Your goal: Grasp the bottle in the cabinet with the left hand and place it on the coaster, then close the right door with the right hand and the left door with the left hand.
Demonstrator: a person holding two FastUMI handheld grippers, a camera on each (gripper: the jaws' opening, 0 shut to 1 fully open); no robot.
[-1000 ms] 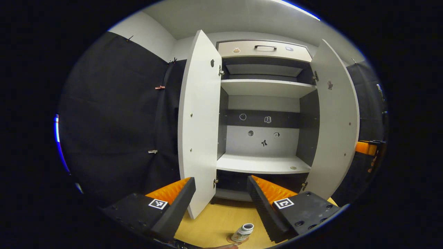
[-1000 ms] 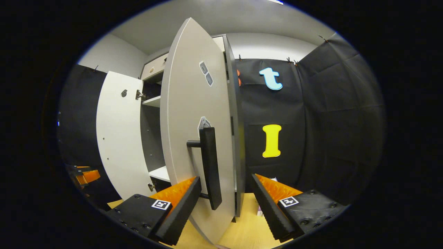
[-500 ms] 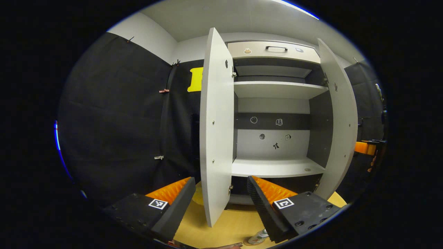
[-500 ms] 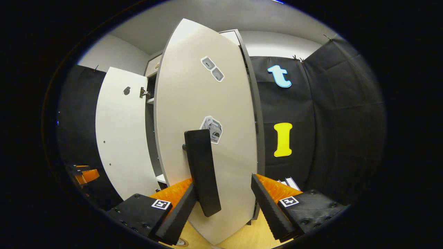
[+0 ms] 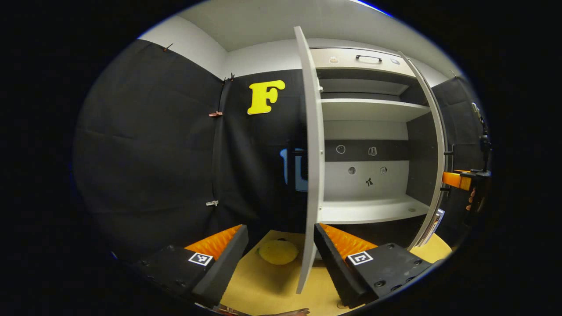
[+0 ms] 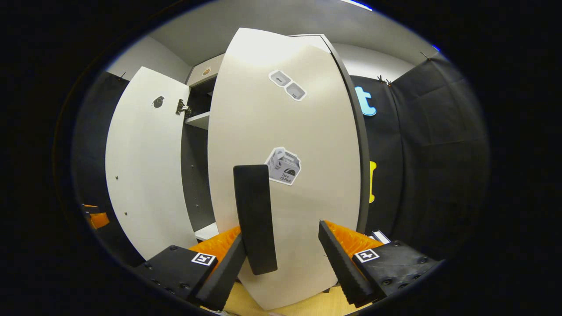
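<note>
cabinet (image 5: 369,131) stands open in front of me, shelves bare in the left gripper view; the bottle is not on them, and i judge it already set down on the coaster, though neither is clear to me here. right door (image 6: 290,175) is the biggest thing in the right gripper view, its outer face toward me, swung partway to. left door (image 5: 309,175) stands edge-on in the left gripper view, wide open, its lower edge between my left fingers. both doors look like stiff, flat, light board on hinges; they should swing easily and may slam if pushed hard, so a slow press is wanted. best hold on the right door is its vertical bar handle (image 6: 254,219), or a flat push beside it. right gripper (image 6: 281,259): jaws wide apart, gripping nothing, the handle just inside the left finger, possibly touching, hard to tell. left gripper (image 5: 281,254): jaws equally wide, nothing held. a round yellow pad (image 5: 278,252) lies on the wooden table (image 5: 263,289) between its fingers.
</note>
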